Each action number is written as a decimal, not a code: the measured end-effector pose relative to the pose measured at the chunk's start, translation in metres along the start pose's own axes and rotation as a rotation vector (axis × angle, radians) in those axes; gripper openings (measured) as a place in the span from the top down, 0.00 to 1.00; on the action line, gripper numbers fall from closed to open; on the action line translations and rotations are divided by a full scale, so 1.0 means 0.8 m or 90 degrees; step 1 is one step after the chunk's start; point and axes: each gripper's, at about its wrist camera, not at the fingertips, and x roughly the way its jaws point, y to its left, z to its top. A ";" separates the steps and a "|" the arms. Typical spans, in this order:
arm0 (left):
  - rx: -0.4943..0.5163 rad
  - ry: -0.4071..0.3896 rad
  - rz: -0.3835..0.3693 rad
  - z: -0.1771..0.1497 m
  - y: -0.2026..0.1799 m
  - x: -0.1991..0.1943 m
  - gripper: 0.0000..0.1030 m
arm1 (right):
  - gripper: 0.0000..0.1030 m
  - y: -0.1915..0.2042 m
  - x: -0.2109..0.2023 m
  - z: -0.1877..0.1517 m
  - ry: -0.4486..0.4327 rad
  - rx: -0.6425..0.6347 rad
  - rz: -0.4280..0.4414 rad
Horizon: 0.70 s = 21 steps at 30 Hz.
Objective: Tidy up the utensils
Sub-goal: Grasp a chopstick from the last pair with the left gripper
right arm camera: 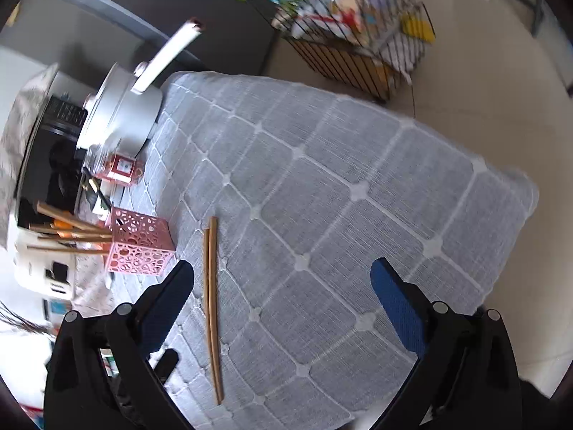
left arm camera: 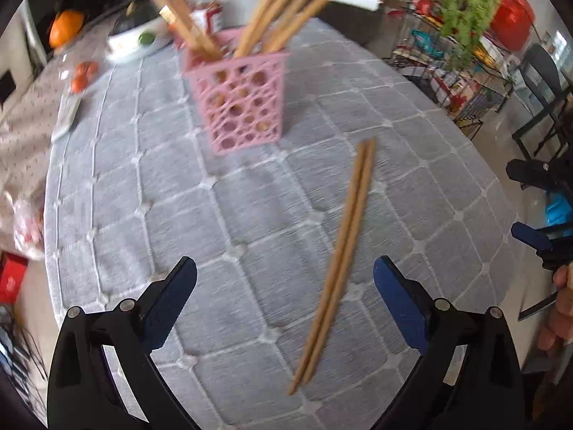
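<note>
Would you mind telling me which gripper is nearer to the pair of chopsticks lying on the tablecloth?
Left, as far as I can judge. The chopsticks lie between the left gripper's open jaws; the right gripper has them just inside its left finger.

Left wrist view: the bench (left arm camera: 250, 215) is looked down on steeply from close above, past the left tool (left arm camera: 284, 288).
Right wrist view: likewise, past the right tool (right arm camera: 283, 286).
Shared: chopsticks (left arm camera: 336, 261) (right arm camera: 212, 301), pink basket (left arm camera: 243, 104) (right arm camera: 138, 247).
</note>
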 end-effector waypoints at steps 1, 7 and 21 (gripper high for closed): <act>0.021 -0.025 0.019 0.003 -0.013 -0.002 0.12 | 0.07 -0.006 0.000 0.001 0.008 0.015 0.006; 0.052 -0.047 0.077 0.031 -0.048 0.028 0.55 | 0.07 -0.032 -0.006 0.011 0.032 0.057 0.039; 0.145 0.022 0.110 0.093 -0.089 0.084 0.67 | 0.07 -0.054 -0.014 0.026 0.076 0.109 0.111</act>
